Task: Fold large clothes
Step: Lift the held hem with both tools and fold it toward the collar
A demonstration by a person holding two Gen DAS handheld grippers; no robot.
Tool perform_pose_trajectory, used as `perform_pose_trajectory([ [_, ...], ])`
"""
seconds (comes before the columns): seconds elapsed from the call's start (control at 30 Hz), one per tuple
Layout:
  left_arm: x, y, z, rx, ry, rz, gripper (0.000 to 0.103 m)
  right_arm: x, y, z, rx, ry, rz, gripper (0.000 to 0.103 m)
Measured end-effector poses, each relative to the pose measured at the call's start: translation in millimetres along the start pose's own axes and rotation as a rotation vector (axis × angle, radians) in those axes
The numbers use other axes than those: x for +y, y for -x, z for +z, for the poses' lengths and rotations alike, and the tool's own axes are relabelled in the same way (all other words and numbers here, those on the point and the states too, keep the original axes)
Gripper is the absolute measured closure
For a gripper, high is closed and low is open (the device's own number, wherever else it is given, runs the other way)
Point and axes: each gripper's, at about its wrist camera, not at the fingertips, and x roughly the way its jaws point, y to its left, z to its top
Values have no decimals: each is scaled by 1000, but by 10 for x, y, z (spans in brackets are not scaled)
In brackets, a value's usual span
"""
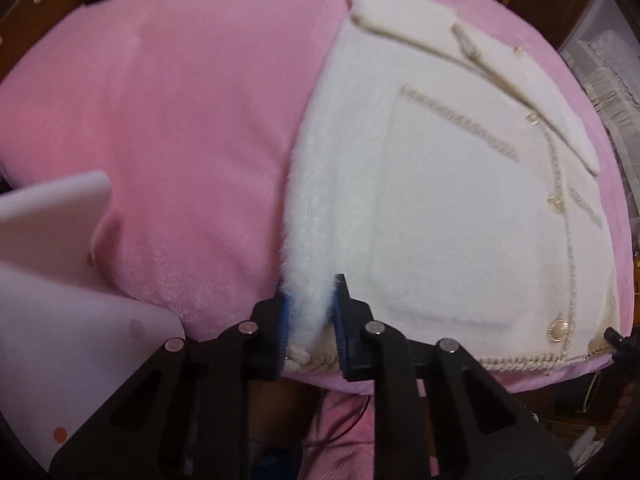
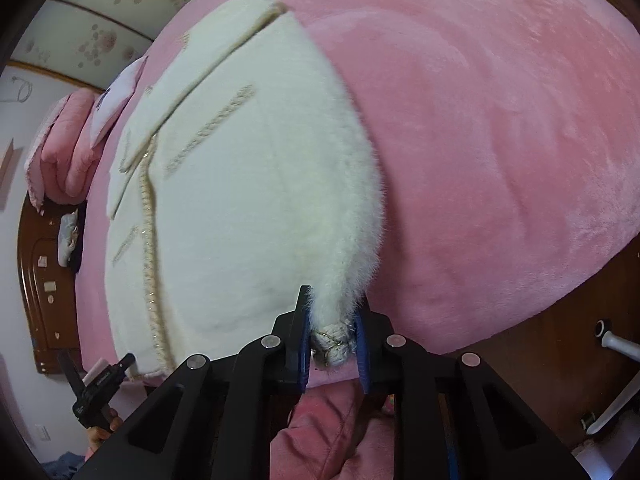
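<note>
A white fluffy jacket with braided trim and pearl buttons lies front-up on a pink blanket. My left gripper is shut on the jacket's lower left corner at the bed's near edge. In the right wrist view the same jacket lies to the left, and my right gripper is shut on its lower right corner at the braided hem. The left gripper also shows in the right wrist view at the hem's far corner. The right gripper's tip shows at the left wrist view's right edge.
The pink blanket covers the bed. White pillows lie at the left in the left wrist view. A pink folded quilt and a wooden headboard sit at the far left. Storage boxes stand beside the bed.
</note>
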Motion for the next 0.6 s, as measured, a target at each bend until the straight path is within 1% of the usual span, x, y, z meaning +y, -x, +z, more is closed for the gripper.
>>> perform_pose_trajectory([
  [0.07, -101, 196, 25, -48, 20, -48, 91, 170, 60, 26, -4, 15, 47, 86],
  [0.13, -196, 385, 84, -94, 37, -112, 92, 359, 106, 77, -16, -5, 103, 86],
  [0.2, -335, 579, 192, -149, 26, -166, 93, 505, 152, 139, -31, -33, 158, 86],
  [0.27, -424, 697, 353, -189, 31, -217, 93, 696, 211, 239, -63, -70, 247, 86],
  [0.33, -531, 796, 565, -216, 58, -271, 94, 876, 264, 360, -93, -89, 336, 86],
  [0.4, -675, 882, 792, -243, 58, -319, 94, 1044, 302, 471, -110, -90, 391, 86],
  [0.43, -776, 916, 889, -261, 47, -336, 94, 1170, 332, 556, -120, -81, 406, 86],
  [0.5, -961, 1018, 1113, -317, 26, -372, 94, 1372, 409, 710, -155, -55, 405, 86],
  [0.6, -1101, 1130, 1434, -356, 75, -434, 94, 1621, 543, 922, -204, -51, 444, 86],
])
